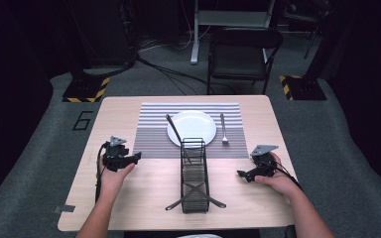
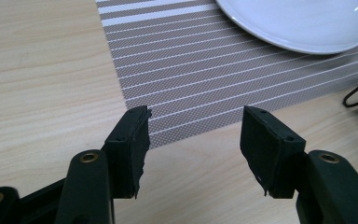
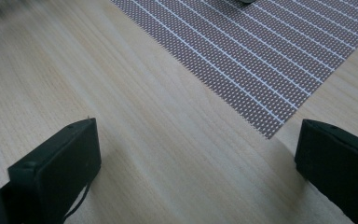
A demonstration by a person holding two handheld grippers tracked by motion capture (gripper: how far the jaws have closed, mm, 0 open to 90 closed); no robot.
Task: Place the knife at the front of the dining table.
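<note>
Two grippers, both empty, jaws wide apart. Left gripper (image 1: 129, 159) sits left of the rack (image 1: 194, 174), over bare table (image 1: 114, 111) just off the mat's (image 1: 151, 141) near-left corner; the left gripper view has that corner between its jaws (image 2: 193, 135). Right gripper (image 1: 248, 173) is right of the rack, low over the wood near the mat's other near corner (image 3: 265, 119).

Nearest things: the wire rack, mid-table, far end lapping the mat's near edge and almost at the plate (image 1: 192, 128). A dark utensil (image 1: 174, 130) leans from the plate's left rim toward the rack; can't tell if it's inside. Fork (image 1: 223, 130) lies on the mat right of the plate.

Handling, my guess: rack is stiff, light-ish wire, open mesh, so pinch a top rim wire or the end frame; thin wire may twist in the pads. Its long axis runs near-to-far, far end toward the plate. Fork is thin, slick metal, lying flat, so hard to pick up; take it mid-handle. Tines near, handle far, roughly parallel to the rack.
</note>
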